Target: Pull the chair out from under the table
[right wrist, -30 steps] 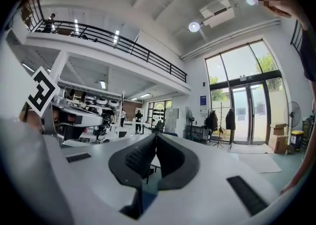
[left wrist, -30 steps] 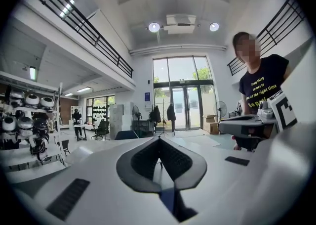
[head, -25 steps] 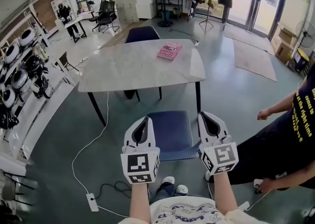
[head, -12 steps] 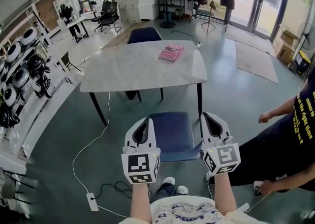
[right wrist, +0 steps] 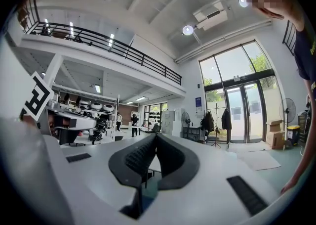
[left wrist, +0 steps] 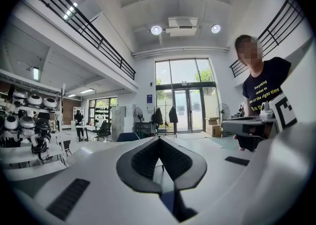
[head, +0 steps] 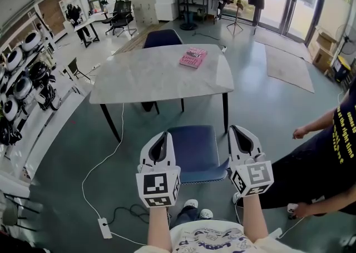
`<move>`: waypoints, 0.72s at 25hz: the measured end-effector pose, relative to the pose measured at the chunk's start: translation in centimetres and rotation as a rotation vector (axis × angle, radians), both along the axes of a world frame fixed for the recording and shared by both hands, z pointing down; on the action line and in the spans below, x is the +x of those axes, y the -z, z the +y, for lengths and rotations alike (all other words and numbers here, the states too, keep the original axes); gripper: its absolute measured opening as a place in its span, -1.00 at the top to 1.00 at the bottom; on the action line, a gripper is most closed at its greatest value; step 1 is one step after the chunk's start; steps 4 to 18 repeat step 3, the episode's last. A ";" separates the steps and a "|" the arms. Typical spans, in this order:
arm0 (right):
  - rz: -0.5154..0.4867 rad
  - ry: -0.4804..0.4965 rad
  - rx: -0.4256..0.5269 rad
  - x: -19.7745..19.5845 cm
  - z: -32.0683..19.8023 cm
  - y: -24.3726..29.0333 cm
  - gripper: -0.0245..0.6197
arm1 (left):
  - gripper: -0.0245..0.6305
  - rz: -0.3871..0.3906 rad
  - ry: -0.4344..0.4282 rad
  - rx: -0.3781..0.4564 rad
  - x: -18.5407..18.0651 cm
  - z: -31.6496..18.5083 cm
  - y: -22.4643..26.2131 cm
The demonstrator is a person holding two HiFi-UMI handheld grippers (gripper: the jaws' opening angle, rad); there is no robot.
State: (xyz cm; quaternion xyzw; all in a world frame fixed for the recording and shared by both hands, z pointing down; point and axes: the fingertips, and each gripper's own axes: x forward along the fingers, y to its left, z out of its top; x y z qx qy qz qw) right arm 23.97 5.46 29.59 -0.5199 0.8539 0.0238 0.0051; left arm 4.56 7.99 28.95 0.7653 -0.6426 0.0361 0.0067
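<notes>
The blue padded chair (head: 192, 149) stands on the floor just in front of the near edge of the grey marble-topped table (head: 150, 77), with its seat out from under the top. My left gripper (head: 162, 135) hovers by the chair's left side and my right gripper (head: 236, 130) by its right side. Both point level toward the table. Each is shut with nothing between its pads, as the left gripper view (left wrist: 159, 140) and the right gripper view (right wrist: 155, 137) show. I cannot tell whether either touches the chair.
A pink book (head: 193, 57) lies on the table and a second blue chair (head: 160, 39) stands at its far side. A person in a black shirt (head: 328, 152) crouches at the right. A white cable and power strip (head: 104, 228) lie on the floor at the left, beside racks of helmets (head: 22, 85).
</notes>
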 end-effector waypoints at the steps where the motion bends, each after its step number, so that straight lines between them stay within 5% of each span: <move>1: 0.000 -0.001 0.000 0.0 0.0 0.0 0.91 | 0.87 -0.001 0.000 -0.001 -0.1 0.0 0.0; 18: 0.000 -0.002 -0.001 -0.1 -0.1 0.0 0.90 | 0.87 -0.001 0.000 -0.002 -0.2 -0.1 0.0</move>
